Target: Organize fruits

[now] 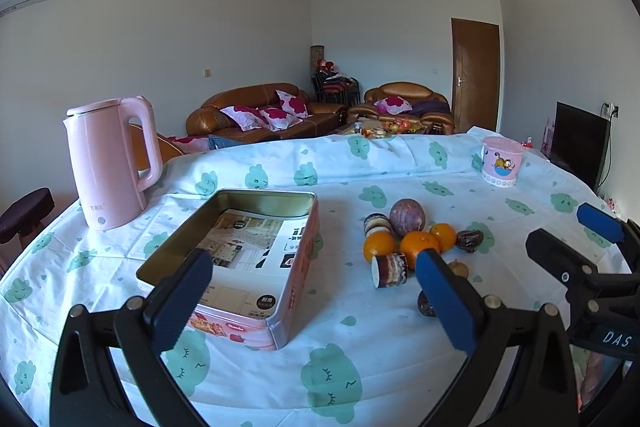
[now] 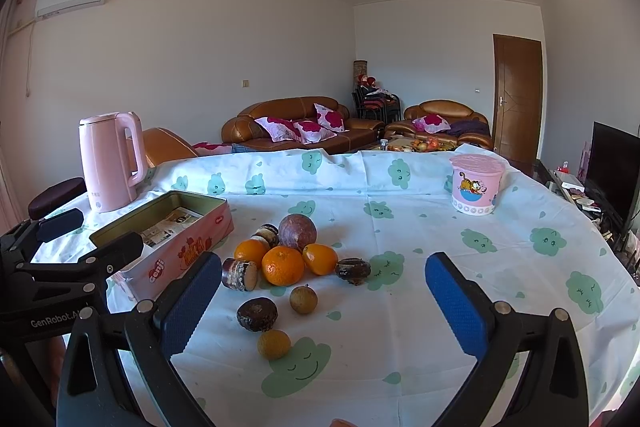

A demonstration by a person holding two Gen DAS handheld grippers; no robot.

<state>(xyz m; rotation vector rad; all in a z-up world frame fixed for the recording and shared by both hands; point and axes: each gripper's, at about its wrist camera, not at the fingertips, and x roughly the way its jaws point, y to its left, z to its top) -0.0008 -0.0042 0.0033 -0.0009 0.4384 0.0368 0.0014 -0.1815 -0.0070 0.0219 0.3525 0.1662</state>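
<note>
A cluster of fruit lies mid-table: three oranges (image 2: 283,265) (image 1: 419,246), a purple passion fruit (image 2: 297,232) (image 1: 407,217), dark brown round pieces (image 2: 257,314), a small tan fruit (image 2: 303,299) and a small yellow one (image 2: 274,344). An open pink tin (image 1: 240,263) (image 2: 176,247), lined with printed paper, sits left of the fruit. My left gripper (image 1: 314,307) is open above the tin's near right corner. My right gripper (image 2: 324,301) is open, with the nearest fruits between its fingers but beyond the tips. Neither holds anything.
A pink kettle (image 1: 108,163) (image 2: 110,161) stands at the table's far left. A pink lidded cartoon cup (image 2: 476,185) (image 1: 502,161) stands at the far right. The cloud-print tablecloth (image 2: 440,227) covers the table. Sofas, a door and a TV lie beyond.
</note>
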